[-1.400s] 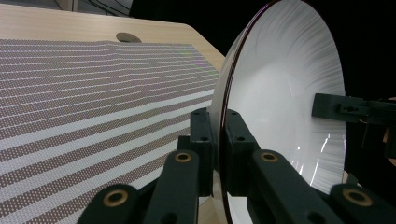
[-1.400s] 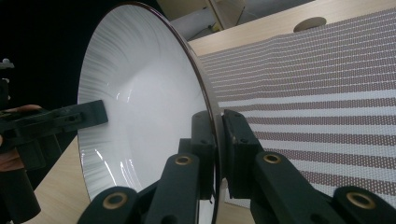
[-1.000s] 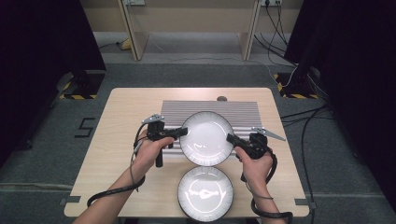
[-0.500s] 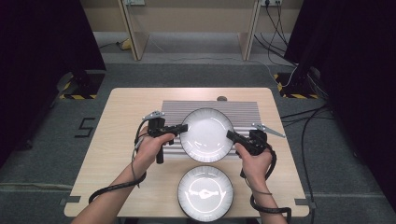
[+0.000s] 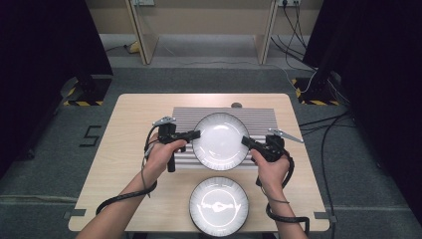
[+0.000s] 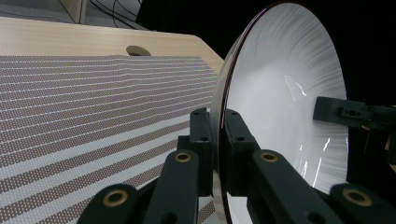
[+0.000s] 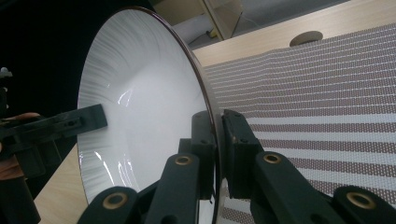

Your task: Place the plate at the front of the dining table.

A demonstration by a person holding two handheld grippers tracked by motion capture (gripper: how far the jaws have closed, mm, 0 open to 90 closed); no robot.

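Observation:
A white plate (image 5: 220, 141) with a dark rim hangs over the striped mat (image 5: 184, 117), held by both grippers. My left gripper (image 5: 196, 134) is shut on its left rim, and in the left gripper view the black jaws (image 6: 217, 140) pinch the plate (image 6: 280, 102) edge. My right gripper (image 5: 245, 141) is shut on the right rim, and the right gripper view shows the plate (image 7: 140, 107) clamped at my right gripper (image 7: 218, 140). A second white plate (image 5: 218, 205) lies flat on the table near the front edge.
The wooden table (image 5: 129, 144) has a round hole (image 5: 236, 105) behind the mat. Cables (image 5: 124, 196) trail from both grippers across the front of the table. Dark curtains and cabinet legs stand beyond the table.
The held plate and both grippers have barely shifted; both grips are unchanged.

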